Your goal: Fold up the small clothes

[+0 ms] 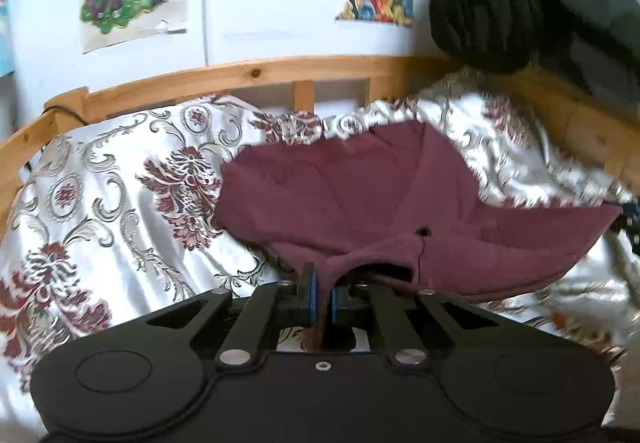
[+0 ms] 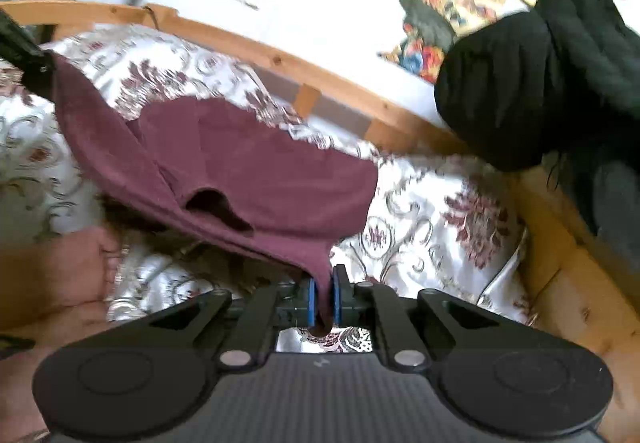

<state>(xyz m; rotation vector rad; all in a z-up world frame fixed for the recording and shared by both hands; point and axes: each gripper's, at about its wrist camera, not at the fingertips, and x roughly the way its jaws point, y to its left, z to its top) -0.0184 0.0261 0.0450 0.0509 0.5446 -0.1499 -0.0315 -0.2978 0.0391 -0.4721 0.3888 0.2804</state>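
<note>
My left gripper [image 1: 323, 297] and right gripper [image 2: 324, 297] each pinch the maroon garment [image 1: 360, 195], lifted toward twelve o'clock; no fold is laid yet.

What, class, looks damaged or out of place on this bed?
The maroon garment shows a small dark spot, perhaps a hole, near its neckline. A dark knitted bundle sits on the wooden rail instead of the bedspread.
</note>
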